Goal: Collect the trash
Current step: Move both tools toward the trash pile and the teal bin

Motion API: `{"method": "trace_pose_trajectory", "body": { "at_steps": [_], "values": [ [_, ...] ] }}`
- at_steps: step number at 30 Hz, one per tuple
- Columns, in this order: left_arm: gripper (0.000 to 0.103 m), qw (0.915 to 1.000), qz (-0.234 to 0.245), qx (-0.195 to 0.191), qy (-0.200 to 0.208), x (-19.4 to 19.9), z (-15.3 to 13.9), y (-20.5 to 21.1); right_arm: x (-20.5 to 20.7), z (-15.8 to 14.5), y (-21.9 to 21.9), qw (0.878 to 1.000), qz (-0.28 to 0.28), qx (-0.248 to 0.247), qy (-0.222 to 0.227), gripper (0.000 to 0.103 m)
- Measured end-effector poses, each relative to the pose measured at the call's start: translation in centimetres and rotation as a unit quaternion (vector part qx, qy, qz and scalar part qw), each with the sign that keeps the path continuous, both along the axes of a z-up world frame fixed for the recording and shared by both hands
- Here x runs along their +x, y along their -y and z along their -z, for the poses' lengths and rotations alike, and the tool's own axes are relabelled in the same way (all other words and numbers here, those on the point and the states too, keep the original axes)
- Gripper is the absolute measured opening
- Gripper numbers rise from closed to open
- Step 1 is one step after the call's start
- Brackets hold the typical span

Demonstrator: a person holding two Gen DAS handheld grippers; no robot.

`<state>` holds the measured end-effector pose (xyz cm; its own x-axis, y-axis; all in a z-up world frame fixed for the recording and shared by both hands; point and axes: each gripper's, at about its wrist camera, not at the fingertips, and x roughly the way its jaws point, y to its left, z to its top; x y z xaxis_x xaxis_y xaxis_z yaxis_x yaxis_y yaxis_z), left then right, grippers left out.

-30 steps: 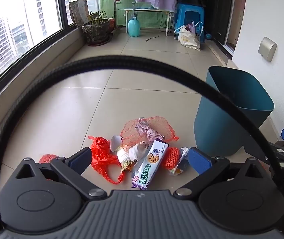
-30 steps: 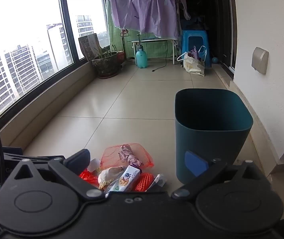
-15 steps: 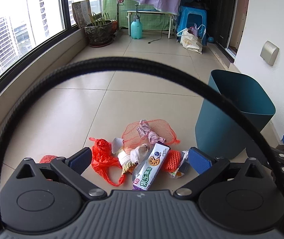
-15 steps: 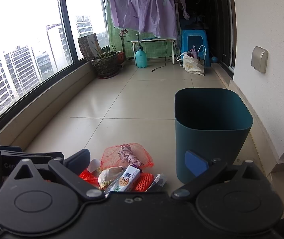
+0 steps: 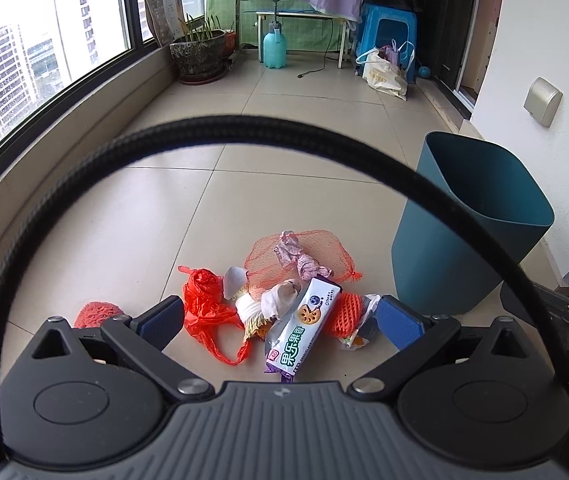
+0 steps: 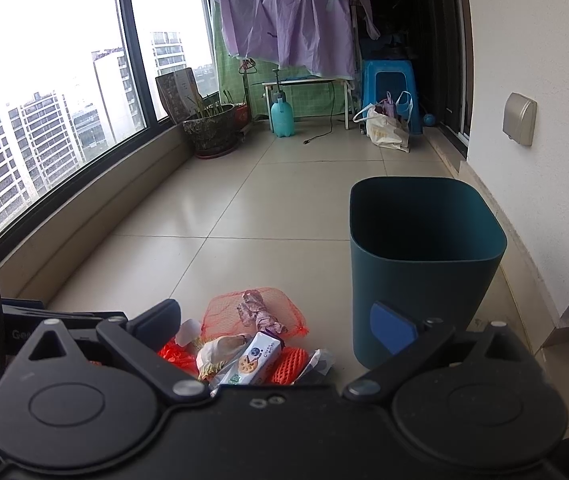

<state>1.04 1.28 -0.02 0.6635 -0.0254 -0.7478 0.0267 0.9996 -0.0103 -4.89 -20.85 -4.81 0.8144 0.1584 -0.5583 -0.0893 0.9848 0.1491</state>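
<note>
A heap of trash lies on the tiled floor: a biscuit wrapper [image 5: 304,326] [image 6: 254,358], an orange net bag [image 5: 304,258] [image 6: 250,310] with a crumpled pink wrapper on it, a red plastic bag [image 5: 204,304], orange foam sleeves [image 5: 346,314] and white scraps. A teal bin [image 5: 464,232] [image 6: 420,264] stands upright just right of the heap. My left gripper [image 5: 280,320] hangs open above the heap, holding nothing. My right gripper [image 6: 280,326] is open too, over the heap's right side beside the bin.
A window ledge [image 5: 44,152] runs along the left and a white wall [image 6: 544,60] along the right. At the far end stand a potted plant [image 5: 198,54], a spray bottle [image 6: 282,114], a blue stool [image 6: 390,88] and a bag [image 5: 384,72]. A black cable [image 5: 244,128] arcs across the left wrist view.
The left gripper has tilted slightly, so the trash heap sits a little lower and nearer in its view. The right wrist view is almost unchanged. Both grippers stay open.
</note>
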Motion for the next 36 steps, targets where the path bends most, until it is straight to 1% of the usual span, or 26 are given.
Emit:
{"method": "trace_pose_trajectory", "body": {
  "at_steps": [10, 19, 29, 36],
  "values": [
    [0.103, 0.9998, 0.01, -0.005, 0.015, -0.6, 0.1, -0.1, -0.1, -0.1, -0.1, 1.0, 0.003, 0.002, 0.003, 0.101],
    [0.103, 0.9997, 0.005, -0.006, 0.025, -0.8, -0.2, -0.2, -0.2, -0.1, 0.0, 1.0, 0.002, 0.004, 0.005, 0.101],
    [0.103, 0.9993, 0.0, -0.011, 0.035, -1.4, -0.5, -0.5, -0.8, -0.5, -0.4, 1.0, -0.004, -0.005, 0.018, 0.101],
    [0.103, 0.9987, 0.0, -0.023, 0.046, -2.0, -1.1, -1.0, -1.5, -1.5, -1.0, 0.999, -0.003, -0.026, 0.023, 0.101]
  ]
}}
